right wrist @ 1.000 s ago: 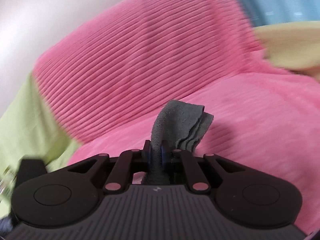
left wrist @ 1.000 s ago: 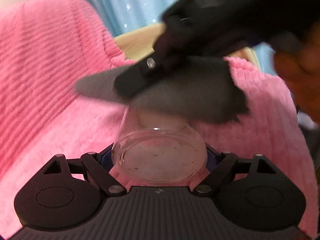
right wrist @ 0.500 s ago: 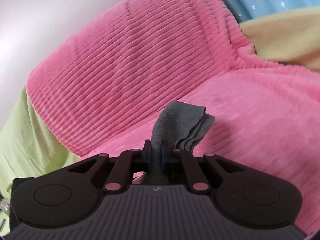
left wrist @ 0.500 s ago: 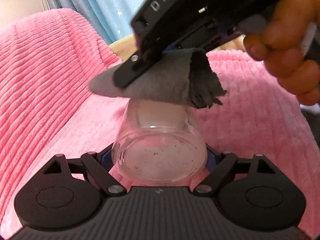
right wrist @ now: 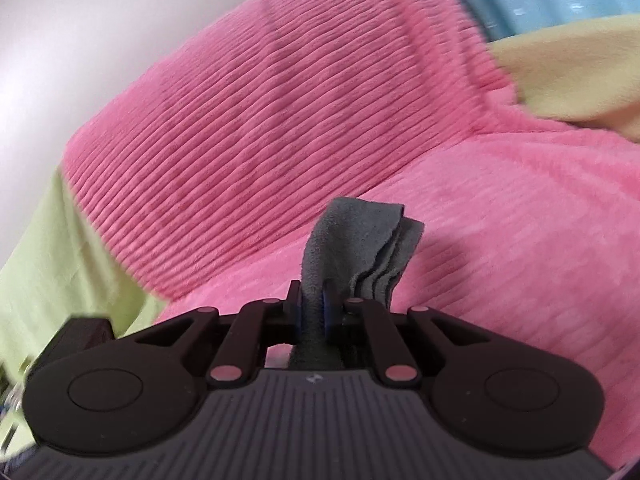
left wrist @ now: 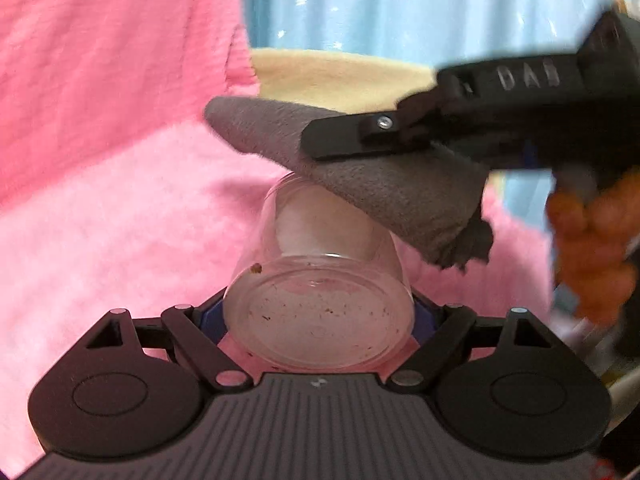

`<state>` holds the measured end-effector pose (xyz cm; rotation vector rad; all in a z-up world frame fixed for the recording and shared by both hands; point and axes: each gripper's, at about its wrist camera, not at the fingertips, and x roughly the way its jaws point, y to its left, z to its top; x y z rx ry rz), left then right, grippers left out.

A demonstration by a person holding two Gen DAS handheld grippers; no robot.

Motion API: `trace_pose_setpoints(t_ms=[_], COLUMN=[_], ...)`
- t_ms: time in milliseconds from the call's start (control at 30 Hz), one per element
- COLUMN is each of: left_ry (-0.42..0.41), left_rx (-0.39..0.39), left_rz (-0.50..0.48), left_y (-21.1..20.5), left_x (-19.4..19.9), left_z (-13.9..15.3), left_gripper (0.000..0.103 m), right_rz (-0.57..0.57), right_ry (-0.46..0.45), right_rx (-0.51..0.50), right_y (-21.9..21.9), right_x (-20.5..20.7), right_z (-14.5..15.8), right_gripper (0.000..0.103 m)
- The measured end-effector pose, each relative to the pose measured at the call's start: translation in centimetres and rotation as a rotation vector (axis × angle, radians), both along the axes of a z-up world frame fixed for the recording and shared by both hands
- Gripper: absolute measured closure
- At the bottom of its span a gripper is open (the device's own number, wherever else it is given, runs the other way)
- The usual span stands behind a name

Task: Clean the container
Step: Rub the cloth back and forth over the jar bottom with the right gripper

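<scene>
Between the fingers of the left hand-held gripper (left wrist: 318, 316) sits a clear glass jar (left wrist: 320, 280), clamped at its wide base, which faces the camera and is flecked with small brown specks. One crumb clings to the jar's wall near the left edge. The jar points away from the camera over a pink ribbed blanket (left wrist: 120, 200).

Across the jar's far end lies a folded grey cloth (left wrist: 360, 176), touching its mouth and hiding it. The right hand-held gripper (left wrist: 348, 142) comes in from the right with its fingers closed tight on that cloth; the person's hand (left wrist: 592, 248) grips its handle at the right edge.

From the right wrist view, the right hand-held gripper (right wrist: 313, 308) pinches the grey cloth (right wrist: 356, 240), whose layered edges stick up past the fingertips, with the pink ribbed blanket (right wrist: 280, 120) behind. The jar is out of that view.
</scene>
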<state>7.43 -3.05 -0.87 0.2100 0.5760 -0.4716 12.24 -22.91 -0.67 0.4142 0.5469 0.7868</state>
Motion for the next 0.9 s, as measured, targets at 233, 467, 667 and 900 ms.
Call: trace_pose_setpoints(t_ms=[233,467,667,900], left_ry=[-0.082,-0.091,-0.096,-0.109], left_rx=[0.163,0.180,0.186,0.200], left_rz=[-0.009,-0.013,-0.014,-0.019], left_y=[-1.4,-1.7,-1.8,-2.1], left_x=[-0.6,-0.8,-1.2,-1.5], left_z=[-0.3,-0.7,-0.9,-0.9], left_gripper=[0.017,0.018,0.018,0.018], right_rz=[0.130,0.111,0.095,0.070], right_ry=[-0.029,-0.046,-0.059,-0.016], right_rx=[-0.026,-0.034,-0.040,0.011], right_y=[1.0,1.5,1.9,1.0], right_x=[-0.7,-0.9,-1.0,-0.6], right_z=[0.1,0.2,0.3,0.0], right_gripper=[0.096,0.096,0.096,0.096])
